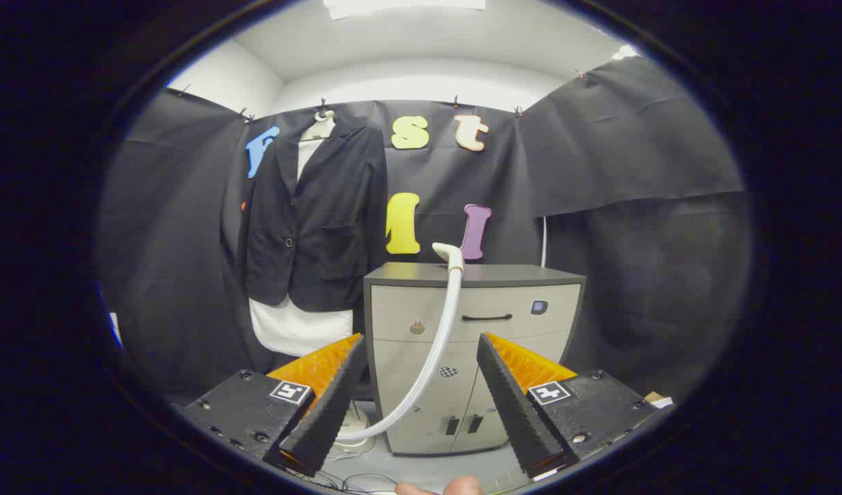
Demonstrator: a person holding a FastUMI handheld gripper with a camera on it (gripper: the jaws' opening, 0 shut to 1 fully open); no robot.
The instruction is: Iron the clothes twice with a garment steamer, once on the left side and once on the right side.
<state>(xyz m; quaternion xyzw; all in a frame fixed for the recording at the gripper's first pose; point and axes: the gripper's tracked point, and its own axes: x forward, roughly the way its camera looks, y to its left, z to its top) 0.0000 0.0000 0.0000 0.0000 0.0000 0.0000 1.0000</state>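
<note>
Dark jacket (311,213) hanging on wall, white steamer head (450,256) resting atop cabinet (530,275)

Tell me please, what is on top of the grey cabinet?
The steamer head rests on top of the grey cabinet; its white hose hangs down the front, beyond the open gripper. The rest of the top looks bare, though its surface is seen almost edge-on.
</note>
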